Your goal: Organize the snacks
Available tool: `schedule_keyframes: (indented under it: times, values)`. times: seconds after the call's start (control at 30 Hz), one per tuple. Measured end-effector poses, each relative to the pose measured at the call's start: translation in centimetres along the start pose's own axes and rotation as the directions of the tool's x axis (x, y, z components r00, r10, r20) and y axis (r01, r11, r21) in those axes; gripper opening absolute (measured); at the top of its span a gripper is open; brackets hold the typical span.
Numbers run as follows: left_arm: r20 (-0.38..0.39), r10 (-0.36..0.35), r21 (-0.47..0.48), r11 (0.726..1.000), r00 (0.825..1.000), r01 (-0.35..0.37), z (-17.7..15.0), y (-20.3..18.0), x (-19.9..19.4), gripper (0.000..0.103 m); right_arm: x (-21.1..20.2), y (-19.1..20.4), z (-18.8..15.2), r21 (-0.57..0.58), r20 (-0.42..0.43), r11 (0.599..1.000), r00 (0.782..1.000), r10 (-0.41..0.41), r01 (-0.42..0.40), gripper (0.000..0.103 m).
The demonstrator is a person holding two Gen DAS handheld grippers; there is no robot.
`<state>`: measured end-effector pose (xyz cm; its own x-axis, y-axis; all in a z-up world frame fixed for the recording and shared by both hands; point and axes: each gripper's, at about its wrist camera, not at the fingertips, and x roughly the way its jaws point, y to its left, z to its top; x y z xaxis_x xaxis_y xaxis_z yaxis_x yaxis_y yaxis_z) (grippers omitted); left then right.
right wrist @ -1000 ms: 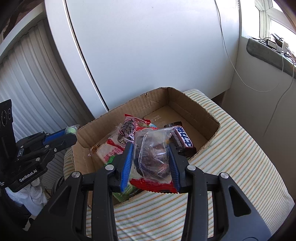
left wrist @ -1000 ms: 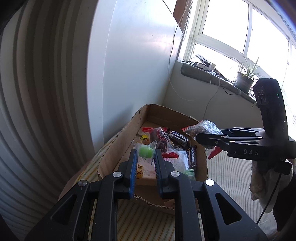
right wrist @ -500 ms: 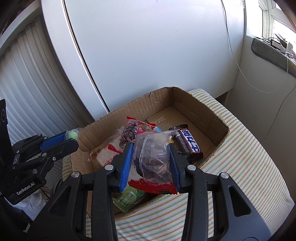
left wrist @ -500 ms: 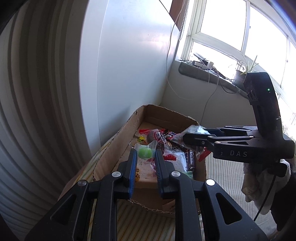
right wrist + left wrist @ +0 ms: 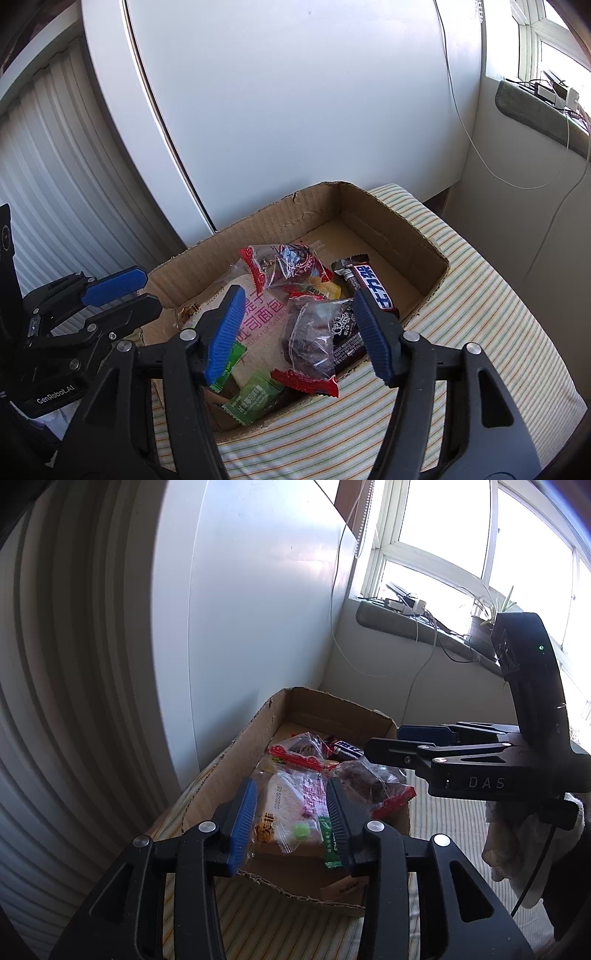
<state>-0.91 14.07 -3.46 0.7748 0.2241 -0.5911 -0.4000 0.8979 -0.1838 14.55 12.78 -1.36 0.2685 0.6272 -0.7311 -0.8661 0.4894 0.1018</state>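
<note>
A cardboard box of snacks sits on a striped cushion. My right gripper hovers over the box's near edge with its jaws opening. A clear packet of dark snack with red ends lies loose below them, pressed by neither pad. My left gripper is at the box's other end, its jaws also opening. A small green candy rests free between them on a white bread packet. Each gripper shows in the other's view, the right gripper and the left gripper.
Also in the box are a chocolate bar, a second red-ended clear packet and green packets. A white wall panel stands close behind. A window sill with cables is at the right, and a white cloth hangs near the right gripper.
Both grippers have opened. The green candy has left the left jaws and dropped onto the bread packet. The dark snack packet has slipped out of the right jaws into the box.
</note>
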Motion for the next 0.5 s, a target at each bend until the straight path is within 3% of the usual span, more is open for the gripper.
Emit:
schedule_keyframes:
  times: [0.07,0.17,0.5]
  values:
    - [0.003,0.0,0.0,1.0,1.0,0.0,0.0,-0.1,-0.2,0.051,-0.4,0.0,0.0,0.005,0.006,1.0,1.0,-0.004,0.004,0.069]
    - [0.006,0.007,0.006,1.0,1.0,-0.007,0.0,-0.4,-0.5,0.059,-1.0,0.0,-0.1,0.007,0.02,1.0,1.0,-0.021,0.021,0.081]
    - [0.012,0.032,0.005,0.999,0.999,-0.032,0.0,-0.8,-1.3,0.069,-3.5,-0.1,-0.9,0.035,0.061,0.999,0.997,-0.037,0.035,0.088]
